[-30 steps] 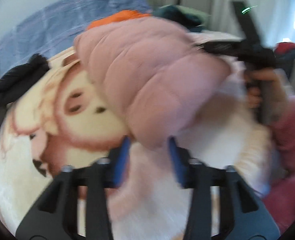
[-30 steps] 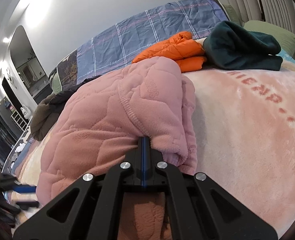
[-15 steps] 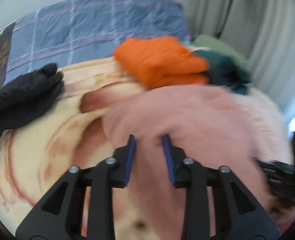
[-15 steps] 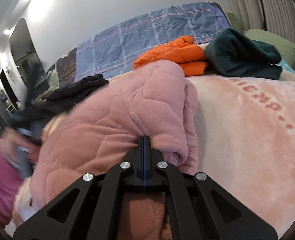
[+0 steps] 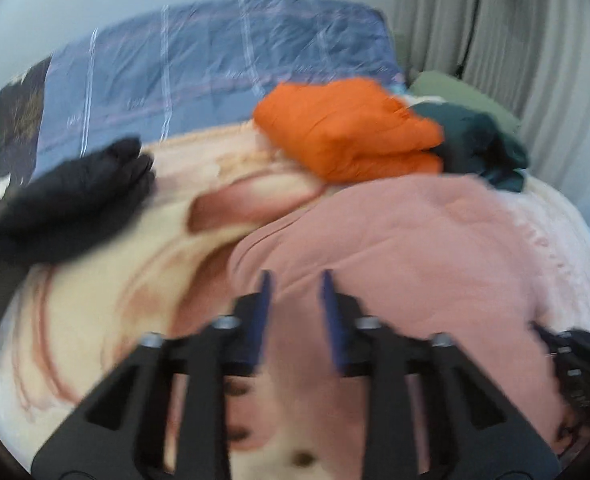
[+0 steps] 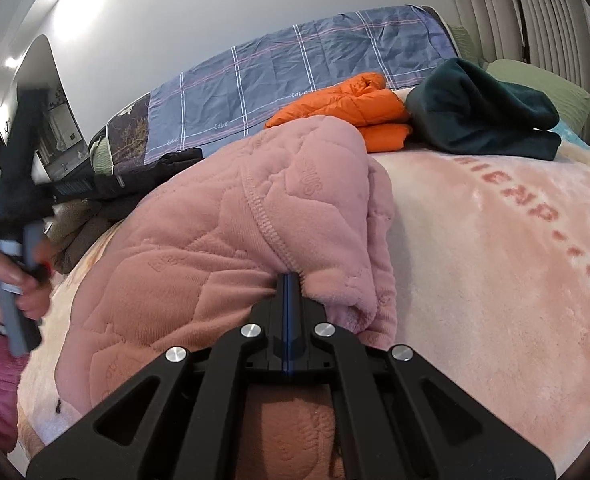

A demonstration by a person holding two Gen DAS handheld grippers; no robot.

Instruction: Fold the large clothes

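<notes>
A pink quilted garment (image 6: 223,240) lies bunched on the pink and cream blanket (image 6: 495,264) of a bed. My right gripper (image 6: 289,280) is shut on a fold of the pink garment near its stitched seam. In the left wrist view the same garment (image 5: 415,248) spreads across the blanket. My left gripper (image 5: 293,280) is open, its blue-padded fingers just above the garment's near edge, with nothing between them. The left gripper also shows blurred at the left of the right wrist view (image 6: 19,184), held in a hand.
A folded orange jacket (image 5: 347,128) and a dark green garment (image 5: 479,140) lie at the far side of the bed. A black garment (image 5: 71,196) lies at the far left. A blue plaid duvet (image 6: 295,68) and green pillow (image 6: 543,88) lie behind; curtains hang on the right.
My left gripper has let the pink garment go and swung away, now open over its near edge. The garment has dropped flatter onto the blanket. My right gripper keeps its grip.
</notes>
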